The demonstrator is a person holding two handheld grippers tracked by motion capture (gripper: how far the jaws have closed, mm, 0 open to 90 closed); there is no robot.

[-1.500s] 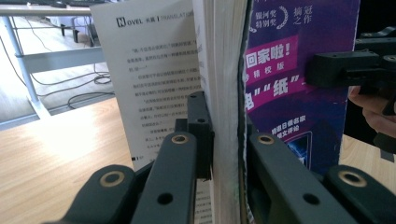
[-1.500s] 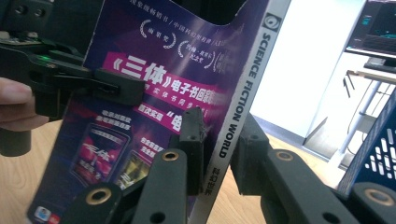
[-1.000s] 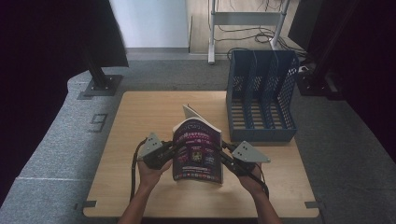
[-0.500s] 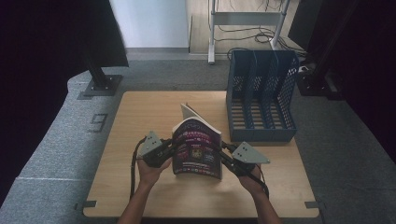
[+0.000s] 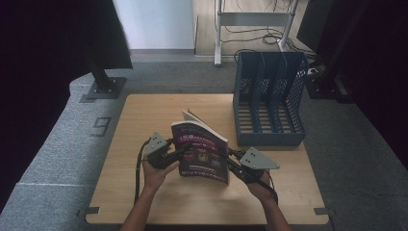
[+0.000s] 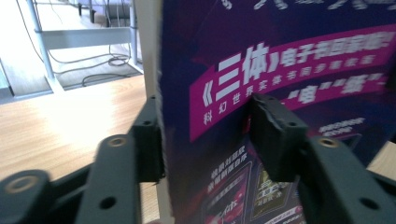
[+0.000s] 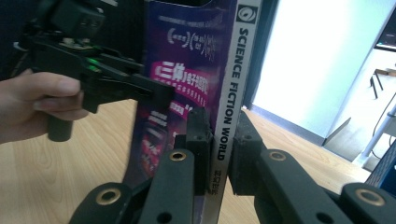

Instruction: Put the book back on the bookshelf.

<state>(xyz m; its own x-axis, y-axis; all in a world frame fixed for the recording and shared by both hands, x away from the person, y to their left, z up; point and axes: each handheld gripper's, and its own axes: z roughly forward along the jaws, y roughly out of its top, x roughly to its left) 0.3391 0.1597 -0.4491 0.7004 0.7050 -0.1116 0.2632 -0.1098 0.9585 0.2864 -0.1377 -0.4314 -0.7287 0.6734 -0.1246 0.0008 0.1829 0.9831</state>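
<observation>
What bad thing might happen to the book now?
The left gripper has just been opening, with the magazine still between its jaws but one pad clear of the cover. The right gripper, clamped on the spine, alone holds it upright, so it could tip or twist. It might also flop open on the table.

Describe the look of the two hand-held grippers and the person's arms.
Both the left gripper and the right gripper are black, each topped by a grey three-cornered plate and trailing a black cable. Their jaws are black linked bars with brass-coloured pivot pins and blocky pads. A green light glows on the left one. The forearms are bare, sleeveless.
</observation>
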